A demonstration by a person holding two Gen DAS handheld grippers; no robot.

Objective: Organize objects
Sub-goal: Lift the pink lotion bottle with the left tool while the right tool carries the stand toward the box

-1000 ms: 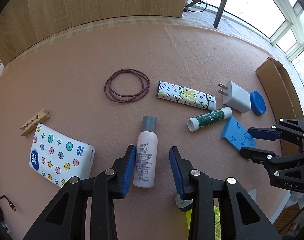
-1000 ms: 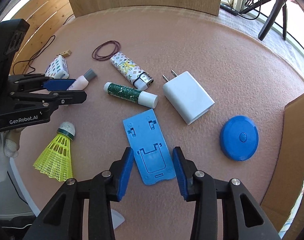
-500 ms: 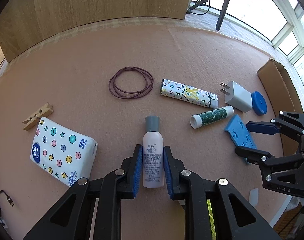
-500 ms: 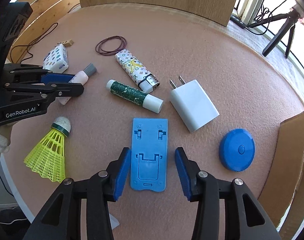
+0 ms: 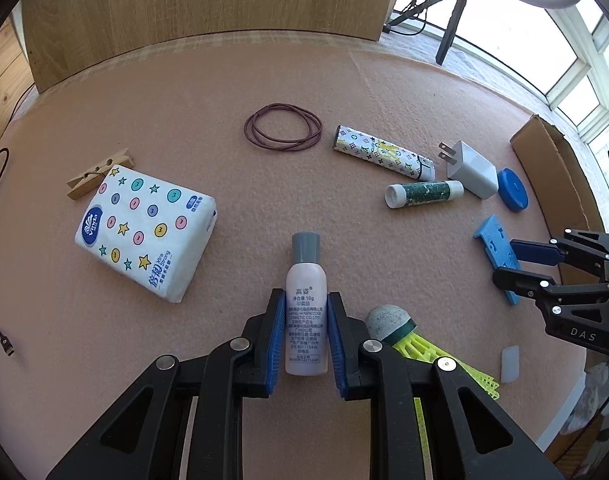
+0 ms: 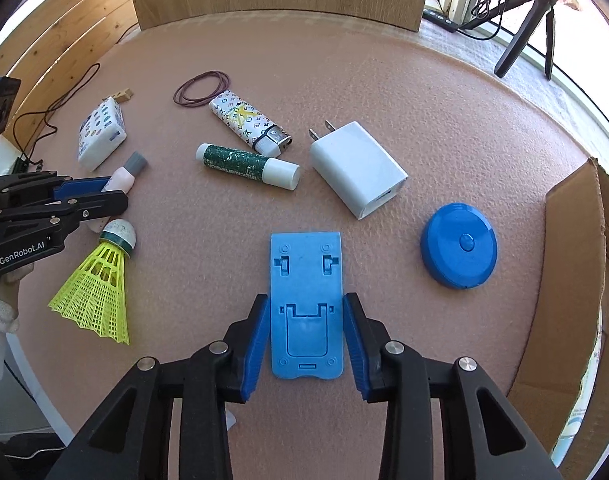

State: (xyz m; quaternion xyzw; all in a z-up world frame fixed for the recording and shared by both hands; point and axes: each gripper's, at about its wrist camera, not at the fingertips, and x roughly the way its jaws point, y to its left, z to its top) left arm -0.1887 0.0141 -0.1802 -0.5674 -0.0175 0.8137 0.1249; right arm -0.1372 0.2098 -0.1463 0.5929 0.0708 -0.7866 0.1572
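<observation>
Gripping: left tongs (image 5: 303, 334) on pink bottle (image 5: 307, 312), right tongs (image 6: 306, 338) on blue stand (image 6: 305, 292), mid-mat.

Bright daylight pours in from the windows (image 5: 576, 40) at upper right, blown out to white. The pink mat (image 5: 184, 120) is evenly lit, shadows short and soft. Both views stay sharp, bending strongly toward dark rounded corners.

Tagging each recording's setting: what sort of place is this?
Probably a sunlit home room: a pink felt-covered table beside big windows, wooden panelling, a tripod near the glass.
</observation>
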